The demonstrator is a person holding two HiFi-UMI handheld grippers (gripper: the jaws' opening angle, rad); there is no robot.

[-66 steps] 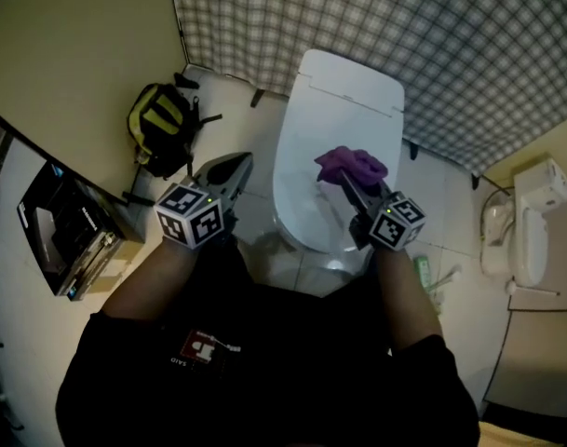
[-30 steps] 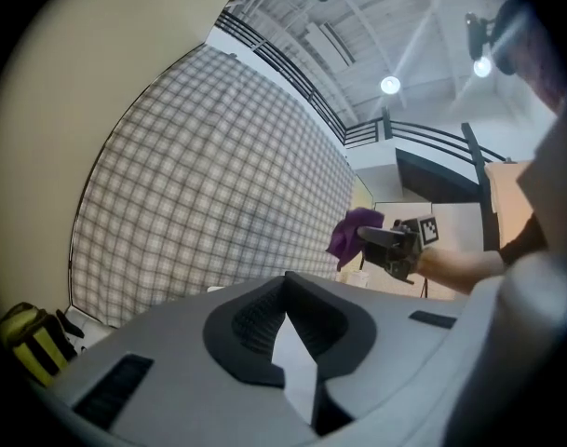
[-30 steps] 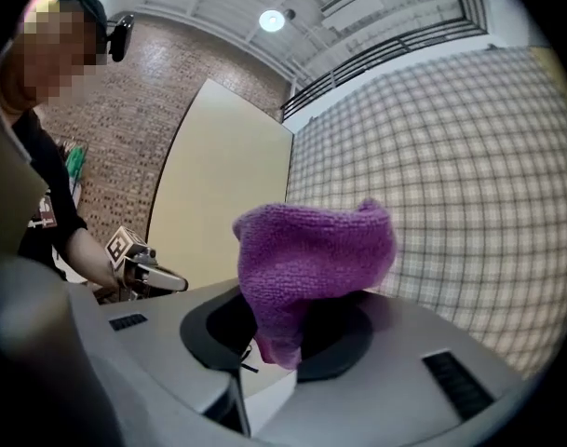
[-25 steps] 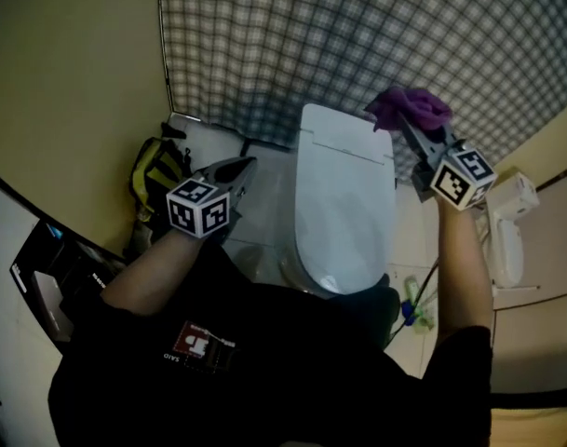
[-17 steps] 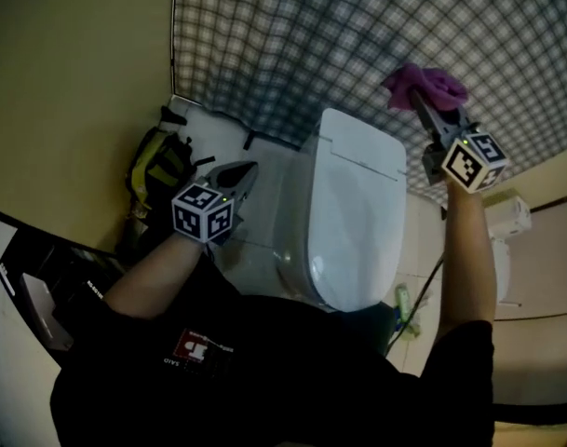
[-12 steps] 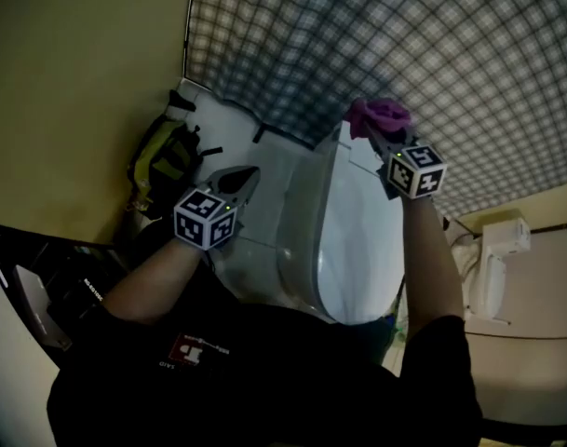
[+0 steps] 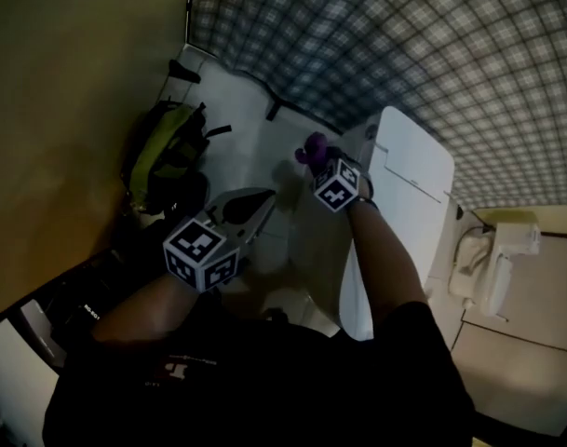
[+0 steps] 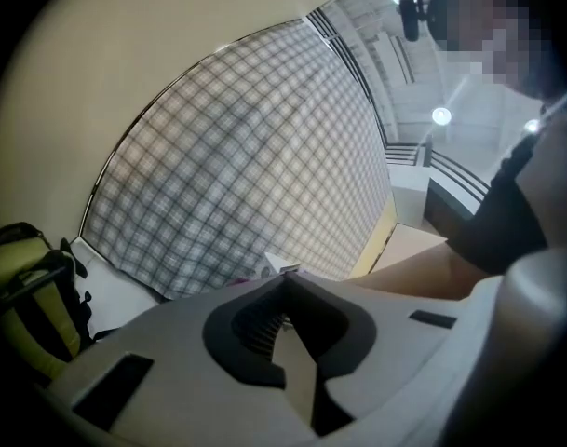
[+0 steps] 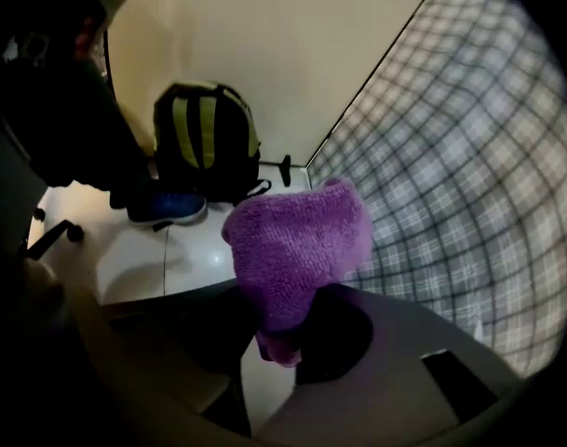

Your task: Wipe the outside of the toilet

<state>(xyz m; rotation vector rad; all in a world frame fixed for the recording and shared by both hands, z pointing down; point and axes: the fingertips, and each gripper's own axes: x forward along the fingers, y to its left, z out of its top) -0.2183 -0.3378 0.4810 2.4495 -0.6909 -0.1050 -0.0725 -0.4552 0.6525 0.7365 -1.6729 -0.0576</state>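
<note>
We've got the R gripper clamped on the purple cloth, w/ a wad of it bulging out past the jaws. It sits low beside the toilet, on the flank that faces the backpack, toward the toilet's back end by the checked wall. Our R arm crosses over the toilet's front part to get there. The L gripper hangs off that same flank, nearer the toilet's front and further out from it, jaws together w/ nothing btw them.

The relation that matters next, as we read it: the toilet's long axis runs from the checked wall toward us, and the cloth points away from the toilet, out toward the backpack. The R gripper view shows only floor, backpack & wall ahead of the cloth, no toilet. So the flank lies beside or behind the cloth, not in front. We can't tell if the cloth touches the toilet. Prob. the wrist has to turn the cloth onto the flank, then stroke along the long axis. R is the working hand; L is nearer the toilet's front but carries nothing.
</note>
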